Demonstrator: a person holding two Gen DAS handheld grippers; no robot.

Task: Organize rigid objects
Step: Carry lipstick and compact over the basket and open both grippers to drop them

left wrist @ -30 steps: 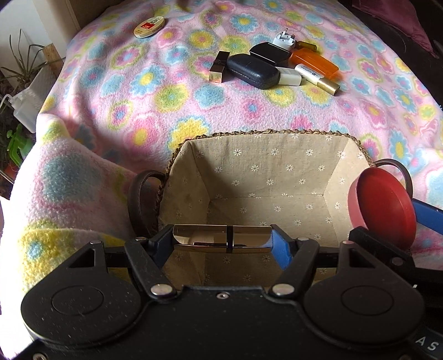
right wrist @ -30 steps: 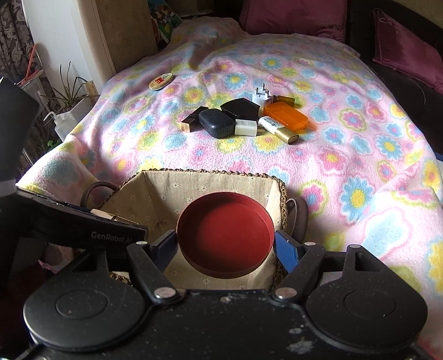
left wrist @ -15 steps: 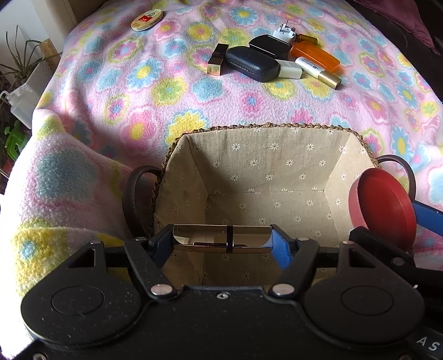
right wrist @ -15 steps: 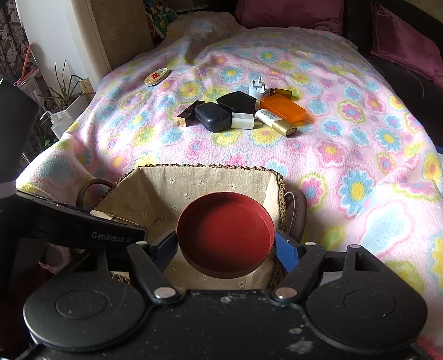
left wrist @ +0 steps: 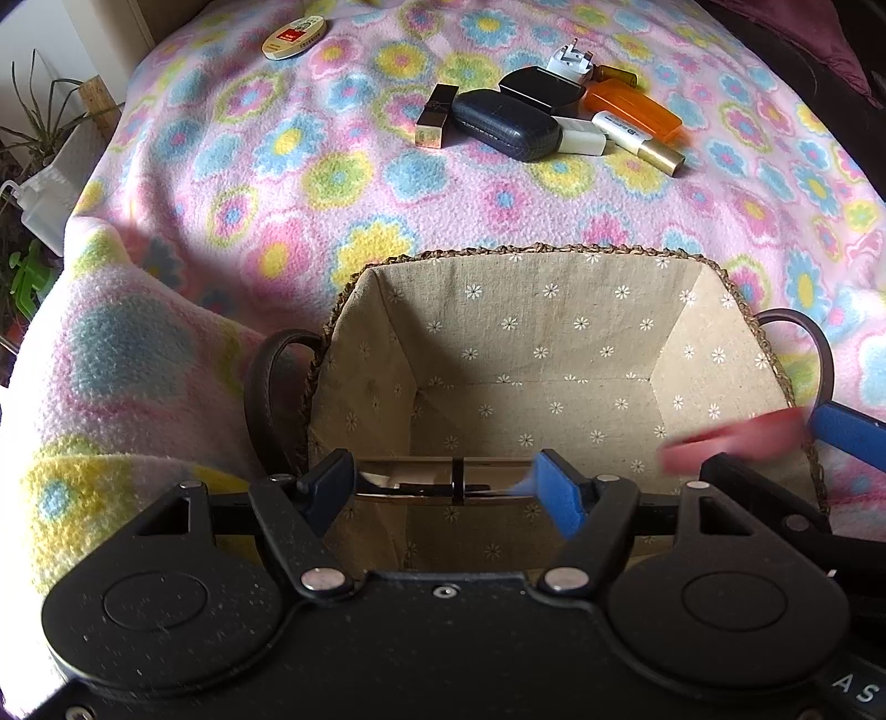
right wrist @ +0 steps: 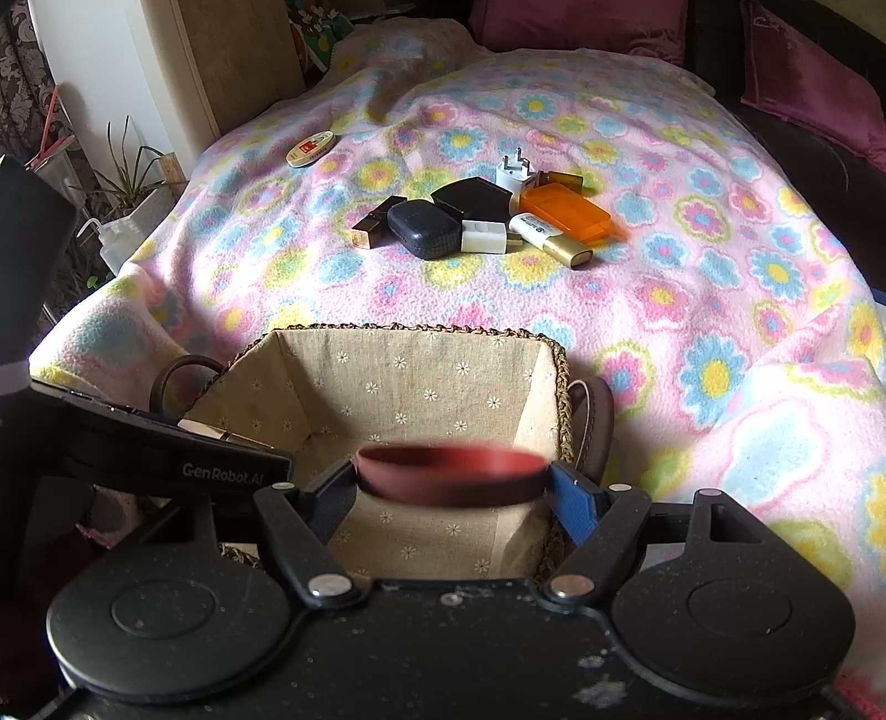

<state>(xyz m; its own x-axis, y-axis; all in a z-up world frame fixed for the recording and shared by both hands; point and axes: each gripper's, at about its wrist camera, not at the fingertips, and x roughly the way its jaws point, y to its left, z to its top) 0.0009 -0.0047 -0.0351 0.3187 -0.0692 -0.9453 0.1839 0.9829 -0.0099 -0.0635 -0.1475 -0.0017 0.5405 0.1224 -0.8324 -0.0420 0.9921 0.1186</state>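
A cloth-lined woven basket stands on the flowered blanket right in front of both grippers. My left gripper has its fingers spread. The gold rectangular case lies tilted and blurred between them over the basket's near edge. My right gripper also stands wider. The red round lid lies flat and blurred between its fingers. It shows as a red smear in the left wrist view.
Farther up the blanket lies a cluster: dark case, black box, white plug, orange case, white and gold tube, small gold box. An oval tin lies far left. Potted plants stand beyond the left edge.
Both grippers have opened wider over the basket. The gold case has tipped and dropped lower between the left fingers. The red lid has turned from upright to flat, blurred by motion.
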